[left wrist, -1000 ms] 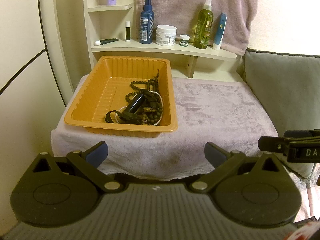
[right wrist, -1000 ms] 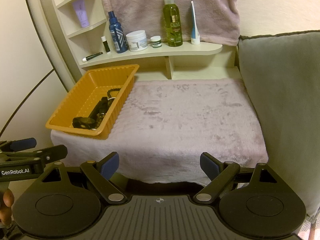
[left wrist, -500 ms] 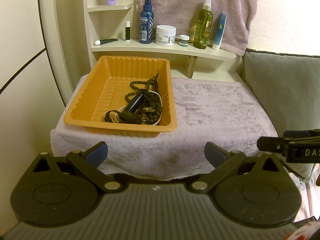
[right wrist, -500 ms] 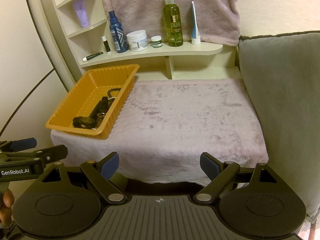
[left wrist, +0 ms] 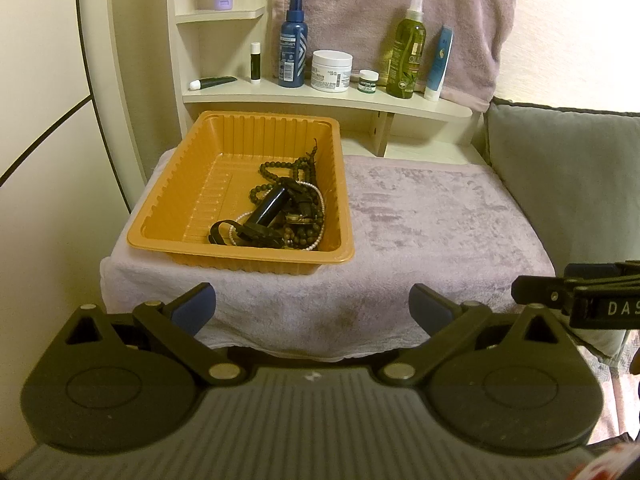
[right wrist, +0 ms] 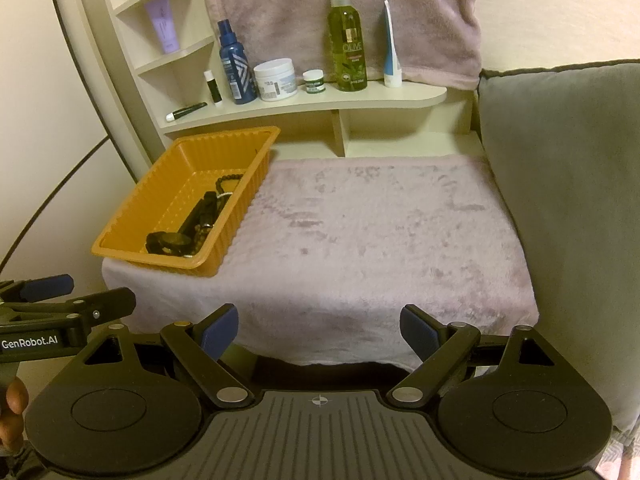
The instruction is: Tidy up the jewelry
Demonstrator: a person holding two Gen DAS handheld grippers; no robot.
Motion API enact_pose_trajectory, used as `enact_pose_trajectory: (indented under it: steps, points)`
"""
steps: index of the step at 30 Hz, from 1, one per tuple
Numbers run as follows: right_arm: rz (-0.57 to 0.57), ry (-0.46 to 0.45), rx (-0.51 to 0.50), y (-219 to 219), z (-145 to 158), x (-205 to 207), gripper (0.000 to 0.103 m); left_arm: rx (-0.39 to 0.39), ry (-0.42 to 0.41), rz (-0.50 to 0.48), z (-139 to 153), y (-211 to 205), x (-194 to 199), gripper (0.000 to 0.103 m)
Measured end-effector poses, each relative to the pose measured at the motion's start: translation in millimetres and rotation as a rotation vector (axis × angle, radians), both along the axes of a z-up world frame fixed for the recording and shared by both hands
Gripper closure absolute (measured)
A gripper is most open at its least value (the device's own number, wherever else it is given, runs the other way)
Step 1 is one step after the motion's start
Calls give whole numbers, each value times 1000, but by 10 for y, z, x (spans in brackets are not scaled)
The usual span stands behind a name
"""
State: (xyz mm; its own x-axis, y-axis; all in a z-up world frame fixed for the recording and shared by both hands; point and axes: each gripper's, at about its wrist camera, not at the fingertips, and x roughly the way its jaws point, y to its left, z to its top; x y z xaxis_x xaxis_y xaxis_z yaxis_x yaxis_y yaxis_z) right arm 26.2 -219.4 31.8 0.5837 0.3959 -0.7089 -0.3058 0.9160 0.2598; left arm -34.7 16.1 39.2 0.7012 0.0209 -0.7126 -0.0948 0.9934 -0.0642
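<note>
The left gripper (left wrist: 312, 306) is hovering with its jaws spread wide and nothing between them, just short of the near edge of the counter (left wrist: 420, 216), which is lying under a pale plush towel. Ahead of this gripper and slightly to its left, an orange tray (left wrist: 180, 200) is sitting on the towel, and the jewelry (left wrist: 280, 208), a tangle of dark bead strings, a white pearl strand and a black tube-like piece, is lying heaped in the tray's near right corner. Beyond the tray, a shelf (left wrist: 328, 98) is carrying a blue spray bottle (left wrist: 293, 54), a white jar (left wrist: 332, 70), a small green-lidded jar (left wrist: 368, 81), a green spray bottle (left wrist: 406, 56) and a blue-and-white tube (left wrist: 438, 64). The right gripper (right wrist: 319, 330) is hanging beside the left one, its jaws likewise standing wide apart and holding nothing; from it, the tray is sitting ahead and well to the left, while bare towel is stretching straight in front. A grey cushion (right wrist: 568, 200) is standing off to the right gripper's right, against the counter's side.
</note>
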Motion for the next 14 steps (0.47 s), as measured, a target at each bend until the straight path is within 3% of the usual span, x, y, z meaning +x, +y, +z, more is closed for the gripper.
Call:
enact_pose_trajectory:
  steps: [14]
  points:
    - [5, -1, 2, 26, -34, -27, 15, -3, -38, 12, 12, 28, -39, 1]
